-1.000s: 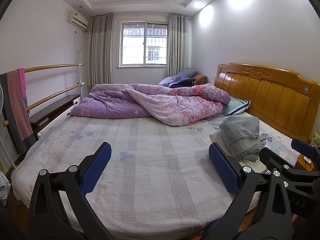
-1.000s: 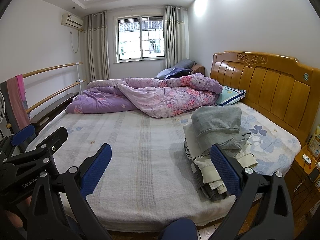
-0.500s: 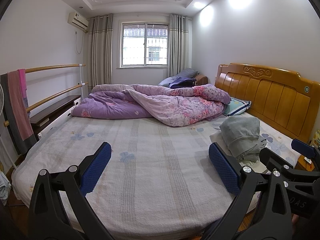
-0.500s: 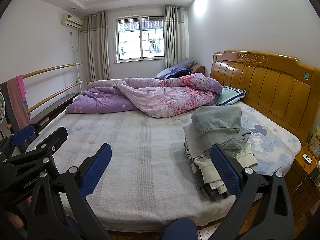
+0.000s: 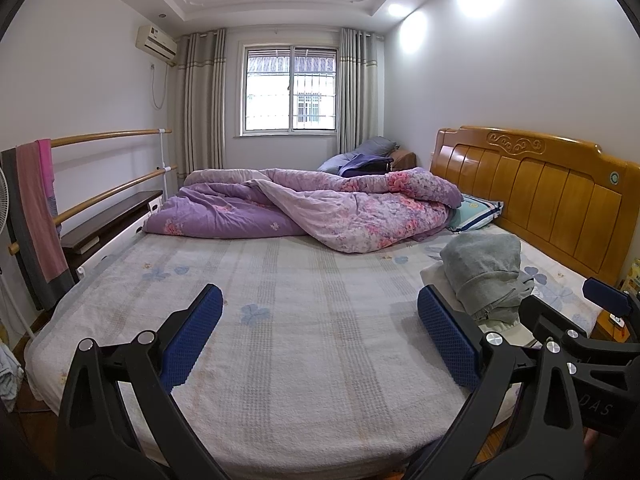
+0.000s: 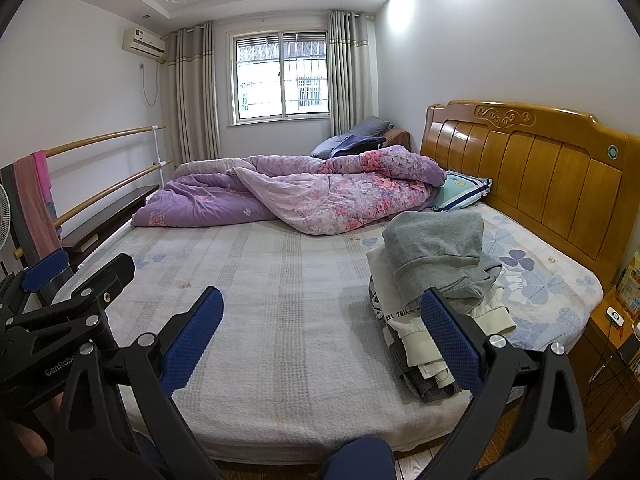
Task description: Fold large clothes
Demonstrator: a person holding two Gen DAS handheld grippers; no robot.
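A pile of clothes, a grey sweatshirt (image 6: 436, 252) on top of cream and dark garments (image 6: 416, 332), lies on the right side of the bed near the front edge. It also shows in the left wrist view (image 5: 484, 272). My right gripper (image 6: 320, 336) is open and empty, held above the bed's front edge, its right finger in front of the pile. My left gripper (image 5: 320, 336) is open and empty, to the left of the right one, over the bare bedspread (image 5: 304, 320).
A crumpled purple floral quilt (image 5: 320, 212) lies across the far part of the bed. A wooden headboard (image 5: 540, 196) runs along the right. Wooden rails with a hanging pink towel (image 5: 36, 208) stand at the left. A nightstand (image 6: 608, 344) is at the right front.
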